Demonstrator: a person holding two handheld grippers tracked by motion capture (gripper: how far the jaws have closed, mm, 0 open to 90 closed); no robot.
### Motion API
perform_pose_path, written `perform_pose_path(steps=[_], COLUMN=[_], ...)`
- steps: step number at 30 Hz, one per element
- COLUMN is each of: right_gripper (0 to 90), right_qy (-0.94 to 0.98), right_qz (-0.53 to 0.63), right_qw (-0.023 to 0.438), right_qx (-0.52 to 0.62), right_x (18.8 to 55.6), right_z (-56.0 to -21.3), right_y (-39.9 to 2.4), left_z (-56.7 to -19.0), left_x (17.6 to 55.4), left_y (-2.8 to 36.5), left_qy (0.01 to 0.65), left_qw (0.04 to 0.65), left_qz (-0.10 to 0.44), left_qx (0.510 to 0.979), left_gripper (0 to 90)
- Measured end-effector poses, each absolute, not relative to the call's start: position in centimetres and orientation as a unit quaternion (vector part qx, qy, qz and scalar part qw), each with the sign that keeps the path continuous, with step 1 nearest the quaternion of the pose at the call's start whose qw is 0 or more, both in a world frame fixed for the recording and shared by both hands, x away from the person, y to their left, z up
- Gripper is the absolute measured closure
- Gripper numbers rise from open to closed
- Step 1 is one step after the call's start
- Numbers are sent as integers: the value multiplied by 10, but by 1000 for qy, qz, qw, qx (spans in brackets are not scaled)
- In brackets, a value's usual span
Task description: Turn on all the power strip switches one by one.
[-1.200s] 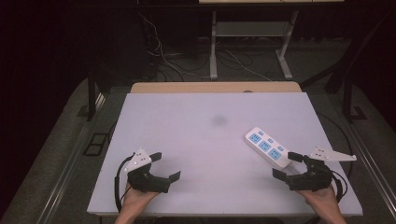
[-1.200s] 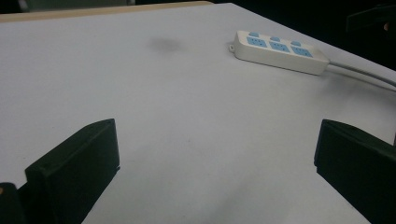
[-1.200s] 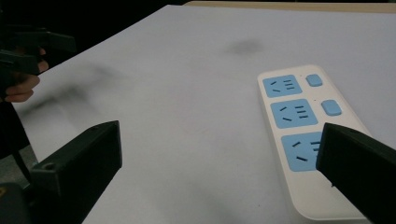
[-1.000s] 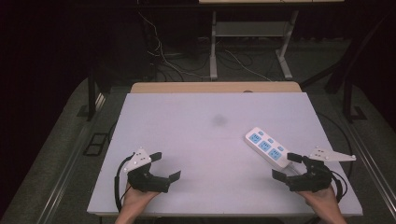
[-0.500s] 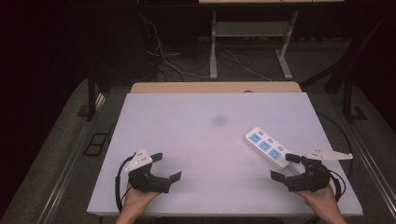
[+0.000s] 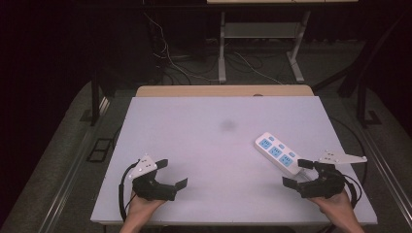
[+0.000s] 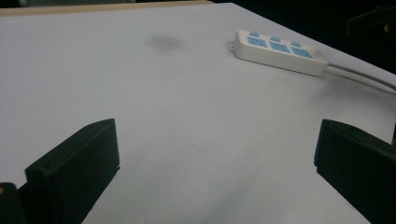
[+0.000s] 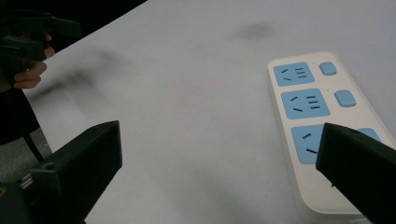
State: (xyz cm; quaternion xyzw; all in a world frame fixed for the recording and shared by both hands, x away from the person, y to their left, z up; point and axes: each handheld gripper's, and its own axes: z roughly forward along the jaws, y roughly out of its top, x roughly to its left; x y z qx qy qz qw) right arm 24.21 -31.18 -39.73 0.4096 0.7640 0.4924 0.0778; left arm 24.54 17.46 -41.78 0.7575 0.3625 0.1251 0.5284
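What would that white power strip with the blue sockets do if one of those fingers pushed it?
The power strip lies flat and long on the smooth table, so it would probably slide, not tip or roll. Its hard-looking shell should stay stiff. The cord at one end may drag and make it swivel. The right gripper, open, is nearest.

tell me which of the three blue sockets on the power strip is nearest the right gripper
The end socket by the cable: the right gripper has a jaw overlapping it.
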Motion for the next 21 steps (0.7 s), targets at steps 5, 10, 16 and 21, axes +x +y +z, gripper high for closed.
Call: perform_pose_path(steps=[5, 10, 16, 21], right_gripper=[4, 4, 4, 4], right_qy=[773, 776, 783, 786], right_qz=[480, 477, 468, 465], right_qw=[73, 72, 70, 68], right_qx=[409, 407, 403, 401], right_x=[244, 246, 251, 255], right_z=[-396, -392, -386, -382], right_y=[-313, -315, -315, -316], left_z=[-418, -418, -419, -419], left_x=[245, 245, 246, 245], left_y=[174, 174, 175, 175], left_qy=[363, 363, 364, 364], left_qw=[528, 528, 526, 525], left_qz=[124, 123, 124, 124], left_qx=[758, 758, 759, 759], left_gripper=[0, 0, 0, 0])
